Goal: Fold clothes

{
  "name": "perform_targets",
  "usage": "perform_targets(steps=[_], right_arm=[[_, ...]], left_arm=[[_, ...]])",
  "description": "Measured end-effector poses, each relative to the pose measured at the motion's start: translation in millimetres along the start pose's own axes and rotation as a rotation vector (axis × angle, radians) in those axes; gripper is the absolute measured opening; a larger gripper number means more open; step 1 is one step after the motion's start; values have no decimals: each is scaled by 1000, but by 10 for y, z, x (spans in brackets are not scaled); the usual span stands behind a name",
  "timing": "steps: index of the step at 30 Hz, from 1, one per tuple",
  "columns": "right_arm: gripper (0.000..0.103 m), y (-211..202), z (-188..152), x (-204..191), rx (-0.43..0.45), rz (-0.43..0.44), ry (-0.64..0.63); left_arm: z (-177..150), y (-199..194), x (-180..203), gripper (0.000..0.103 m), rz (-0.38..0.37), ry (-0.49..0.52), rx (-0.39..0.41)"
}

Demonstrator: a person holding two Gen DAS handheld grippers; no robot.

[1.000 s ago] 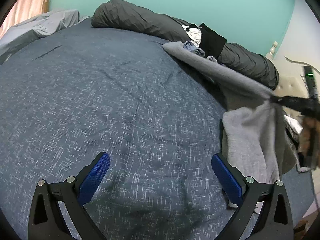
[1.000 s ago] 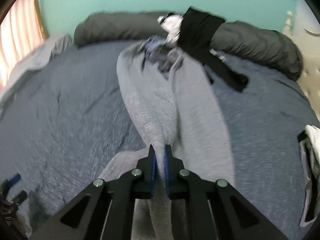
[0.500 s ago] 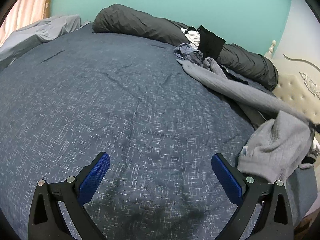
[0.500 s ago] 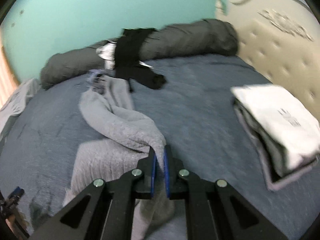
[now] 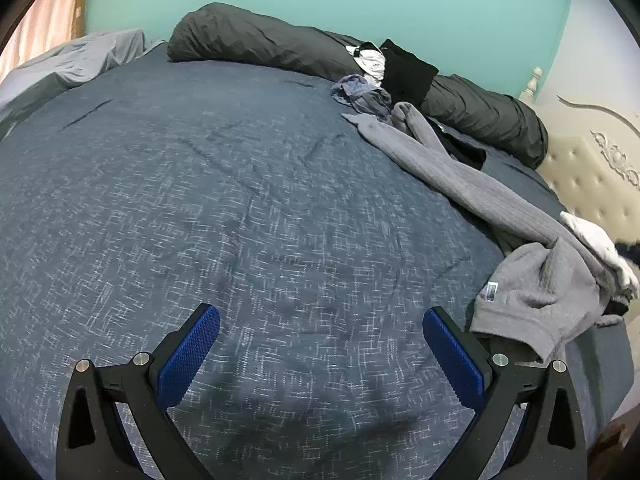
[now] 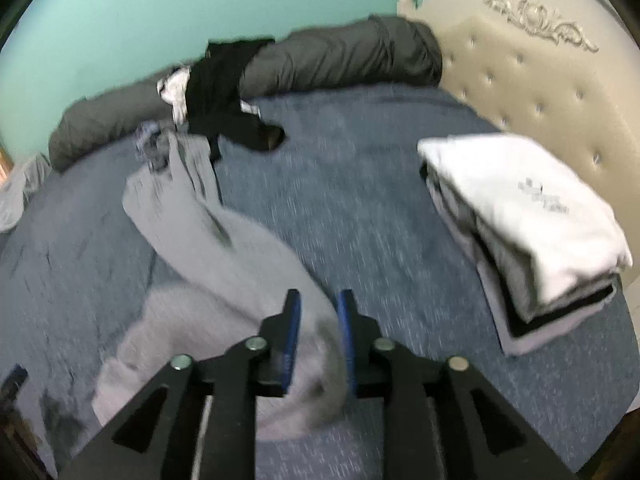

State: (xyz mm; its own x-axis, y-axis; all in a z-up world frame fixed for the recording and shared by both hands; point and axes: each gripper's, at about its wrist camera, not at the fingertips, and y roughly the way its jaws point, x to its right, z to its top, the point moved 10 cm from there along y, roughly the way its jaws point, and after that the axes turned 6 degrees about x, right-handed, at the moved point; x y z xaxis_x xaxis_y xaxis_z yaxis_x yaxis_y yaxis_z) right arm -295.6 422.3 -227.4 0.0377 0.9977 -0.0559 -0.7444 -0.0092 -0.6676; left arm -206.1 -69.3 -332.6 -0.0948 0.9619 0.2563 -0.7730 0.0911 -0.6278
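Grey sweatpants (image 5: pixel 472 188) lie stretched across the right side of the blue bedspread (image 5: pixel 240 200), their waistband bunched at the near right. They also show in the right wrist view (image 6: pixel 208 248). My left gripper (image 5: pixel 320 344) is open and empty, low over the bare bedspread, left of the waistband. My right gripper (image 6: pixel 318 332) is partly open right over the bunched end of the sweatpants, and the grey cloth lies between and below its jaws.
A stack of folded clothes with a white top (image 6: pixel 520 216) sits at the right near the tufted headboard (image 6: pixel 540 92). A black garment (image 6: pixel 224 92), a white one and a blue one (image 5: pixel 360 94) lie against the rolled dark grey duvet (image 5: pixel 272 46) at the far edge.
My right gripper pulled the sweatpants toward the near right, swung toward the headboard, then opened its jaws. The sweatpants dropped onto the bed. My left gripper stayed open and nearly still.
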Motion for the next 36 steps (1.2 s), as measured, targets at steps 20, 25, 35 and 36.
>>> perform_targets(steps=[20, 25, 35, 36], right_arm=[[41, 1562, -66, -1636, -275, 73, -350], [2, 1661, -150, -1567, -303, 58, -344], [0, 1336, 109, -1239, -212, 96, -261], [3, 1363, 98, -1246, -231, 103, -249]], left_arm=[[8, 233, 84, 103, -38, 14, -44], [34, 292, 39, 103, -31, -2, -48], [-50, 246, 94, 103, -26, 21, -52], [-59, 240, 101, 103, -25, 24, -52]])
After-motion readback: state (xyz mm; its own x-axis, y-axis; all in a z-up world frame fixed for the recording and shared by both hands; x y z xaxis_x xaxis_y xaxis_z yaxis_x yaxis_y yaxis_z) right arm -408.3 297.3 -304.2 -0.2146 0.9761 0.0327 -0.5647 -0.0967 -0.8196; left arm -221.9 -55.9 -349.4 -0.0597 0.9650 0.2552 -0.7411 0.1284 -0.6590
